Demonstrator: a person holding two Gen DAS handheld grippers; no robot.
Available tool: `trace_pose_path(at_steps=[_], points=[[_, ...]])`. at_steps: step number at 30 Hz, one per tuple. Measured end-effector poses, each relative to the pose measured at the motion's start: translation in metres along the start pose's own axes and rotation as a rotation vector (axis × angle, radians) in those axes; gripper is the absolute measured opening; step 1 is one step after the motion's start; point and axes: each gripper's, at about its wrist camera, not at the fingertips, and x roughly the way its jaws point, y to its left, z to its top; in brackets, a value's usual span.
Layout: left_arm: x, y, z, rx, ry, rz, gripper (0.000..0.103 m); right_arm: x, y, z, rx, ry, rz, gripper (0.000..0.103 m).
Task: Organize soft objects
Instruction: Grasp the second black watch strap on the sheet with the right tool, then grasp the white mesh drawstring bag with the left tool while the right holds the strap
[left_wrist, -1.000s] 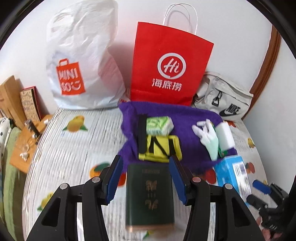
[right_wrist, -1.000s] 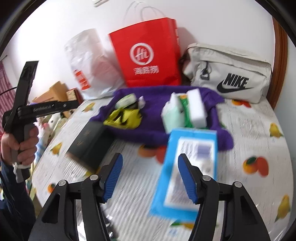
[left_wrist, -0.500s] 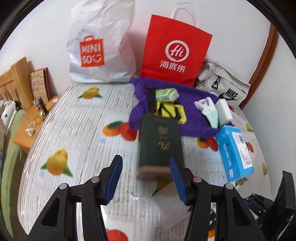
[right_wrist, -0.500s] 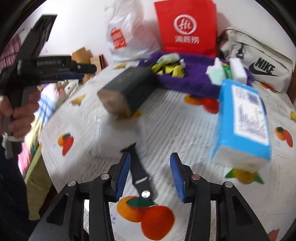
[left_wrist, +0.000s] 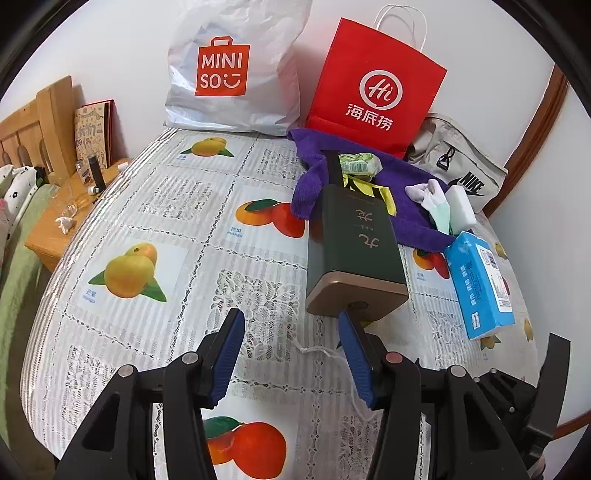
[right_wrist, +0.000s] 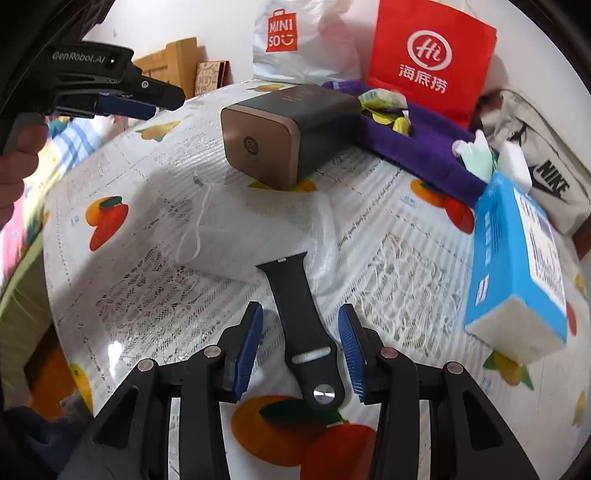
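Note:
A black watch strap (right_wrist: 303, 332) lies on the table between the open fingers of my right gripper (right_wrist: 301, 349). A translucent white drawstring pouch (right_wrist: 255, 229) lies flat just beyond it. A dark green box (left_wrist: 352, 251) with a bronze end lies ahead of my open, empty left gripper (left_wrist: 291, 354), which is held above the table. A purple towel (left_wrist: 413, 221) at the back holds a green packet (left_wrist: 360, 163), a yellow pouch (left_wrist: 371, 190), a white glove (left_wrist: 430, 195) and a white sponge (left_wrist: 461, 205). A blue tissue pack (left_wrist: 480, 284) lies on the right.
A white MINISO bag (left_wrist: 232, 70), a red paper bag (left_wrist: 373, 96) and a grey Nike bag (left_wrist: 461, 170) stand against the wall. A wooden nightstand (left_wrist: 62, 218) with small items is left of the table. The fruit-print tablecloth (left_wrist: 166, 229) covers the round table.
My left gripper has drawn back from the green box and left it on the table. My right gripper has swung from the blue tissue pack to the black strap and now straddles it.

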Motion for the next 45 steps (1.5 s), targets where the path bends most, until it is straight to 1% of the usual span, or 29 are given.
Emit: trace_pose_path(at_steps=[1,2,5,8,9,10,13,15,17,19,23,25,28,32,35,40,41,42,43,45], points=[[0.000,0.000,0.000,-0.003,0.000,-0.004,0.051,0.001,0.000,0.001,0.003,0.005,0.015,0.022],[0.000,0.001,0.000,-0.005,0.000,-0.008,0.051,0.000,-0.001,0.003,0.010,0.019,0.026,0.020],[0.000,0.003,-0.003,-0.010,0.000,-0.019,0.051,-0.003,0.003,0.005,0.000,0.047,0.011,0.021],[-0.001,0.007,-0.005,-0.021,0.000,-0.025,0.051,-0.006,0.007,0.001,-0.013,0.075,0.066,0.023],[-0.001,0.008,-0.005,-0.027,0.000,-0.027,0.051,-0.007,0.008,0.000,-0.019,0.071,0.061,0.027],[-0.001,0.009,-0.006,-0.030,0.001,-0.030,0.051,-0.007,0.008,-0.001,-0.019,0.067,0.052,0.028],[0.001,0.007,-0.009,-0.023,0.008,-0.037,0.051,-0.004,0.005,-0.001,0.017,0.048,0.071,0.028],[0.001,0.004,-0.013,-0.013,0.014,-0.039,0.051,-0.003,0.005,0.000,0.026,0.028,0.066,0.020],[0.002,0.002,-0.016,-0.005,0.021,-0.038,0.051,-0.003,0.007,0.000,0.020,0.017,0.052,0.020],[0.003,-0.001,-0.020,0.007,0.031,-0.035,0.051,-0.007,0.004,-0.001,0.052,0.008,0.066,0.020],[0.012,-0.011,-0.028,0.029,0.061,-0.035,0.051,-0.025,-0.001,-0.003,0.089,-0.048,0.071,0.020],[0.017,-0.018,-0.031,0.045,0.080,-0.036,0.054,-0.035,-0.005,-0.005,0.112,-0.071,0.069,0.020],[0.024,-0.029,-0.037,0.062,0.095,-0.059,0.056,-0.049,-0.016,-0.012,0.148,-0.095,0.056,0.020],[0.037,-0.045,-0.043,0.073,0.124,-0.106,0.059,-0.063,-0.041,-0.026,0.205,-0.111,-0.003,0.020],[0.044,-0.057,-0.043,0.089,0.129,-0.122,0.068,-0.070,-0.060,-0.039,0.253,-0.112,-0.035,0.020],[0.062,-0.074,-0.042,0.106,0.163,-0.108,0.075,-0.071,-0.084,-0.056,0.311,-0.103,-0.075,0.020],[0.066,-0.079,-0.042,0.114,0.166,-0.098,0.082,-0.070,-0.089,-0.060,0.323,-0.097,-0.077,0.020],[0.067,-0.083,-0.042,0.124,0.164,-0.095,0.087,-0.070,-0.092,-0.063,0.332,-0.094,-0.080,0.020],[0.069,-0.088,-0.042,0.134,0.167,-0.092,0.088,-0.069,-0.096,-0.065,0.343,-0.092,-0.086,0.020],[0.074,-0.097,-0.041,0.150,0.177,-0.078,0.096,-0.067,-0.101,-0.070,0.359,-0.091,-0.086,0.020]])
